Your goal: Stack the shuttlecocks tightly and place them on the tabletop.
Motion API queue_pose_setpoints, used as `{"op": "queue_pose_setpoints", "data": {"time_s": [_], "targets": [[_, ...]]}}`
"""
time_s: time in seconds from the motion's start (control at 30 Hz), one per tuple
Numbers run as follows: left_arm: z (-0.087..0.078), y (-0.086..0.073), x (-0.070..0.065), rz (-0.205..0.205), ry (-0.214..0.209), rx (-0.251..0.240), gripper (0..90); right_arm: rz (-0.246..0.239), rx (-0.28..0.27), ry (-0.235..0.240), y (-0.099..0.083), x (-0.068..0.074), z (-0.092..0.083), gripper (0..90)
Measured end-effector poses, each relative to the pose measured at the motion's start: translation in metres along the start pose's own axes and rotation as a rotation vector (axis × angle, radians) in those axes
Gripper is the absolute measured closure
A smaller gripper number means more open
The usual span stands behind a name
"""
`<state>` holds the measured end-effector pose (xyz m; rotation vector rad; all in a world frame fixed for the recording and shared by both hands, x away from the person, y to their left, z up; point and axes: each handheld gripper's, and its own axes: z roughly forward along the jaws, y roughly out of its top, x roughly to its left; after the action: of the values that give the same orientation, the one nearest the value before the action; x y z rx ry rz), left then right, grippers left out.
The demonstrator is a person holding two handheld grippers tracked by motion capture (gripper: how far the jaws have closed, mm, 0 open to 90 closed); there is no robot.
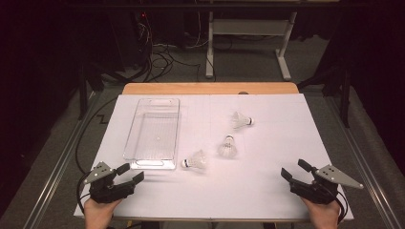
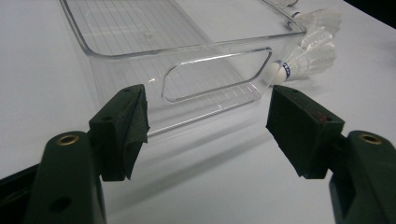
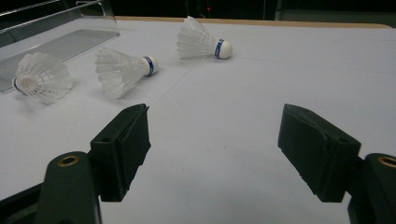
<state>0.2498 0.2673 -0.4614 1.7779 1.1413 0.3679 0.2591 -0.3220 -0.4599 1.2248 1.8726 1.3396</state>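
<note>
Here: three shuttlecocks (image 1: 228,146) mid-bench, well apart from left tongs (image 1: 130,172) and right tongs (image 1: 294,170), both released, empty

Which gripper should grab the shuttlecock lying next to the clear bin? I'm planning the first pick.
Left, probably. The left gripper sits open just below the clear bin, with the nearest shuttlecock close to its right. The right gripper, also open, is farther across the table.

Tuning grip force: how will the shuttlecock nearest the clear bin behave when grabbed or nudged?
The nearest shuttlecock lies on its side, so a nudge would likely roll it in an arc around its cork. Its thin feather skirt looks light and crushable; grip the cork gently.
</note>
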Motion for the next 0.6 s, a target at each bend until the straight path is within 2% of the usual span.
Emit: {"op": "queue_pose_setpoints", "data": {"time_s": [0.6], "targets": [[-0.0012,0.0015,-0.0051,-0.001,-0.012,-0.016,30.0,-0.004,-0.008,-0.004,0.0,0.0011,-0.0012,25.2]]}}
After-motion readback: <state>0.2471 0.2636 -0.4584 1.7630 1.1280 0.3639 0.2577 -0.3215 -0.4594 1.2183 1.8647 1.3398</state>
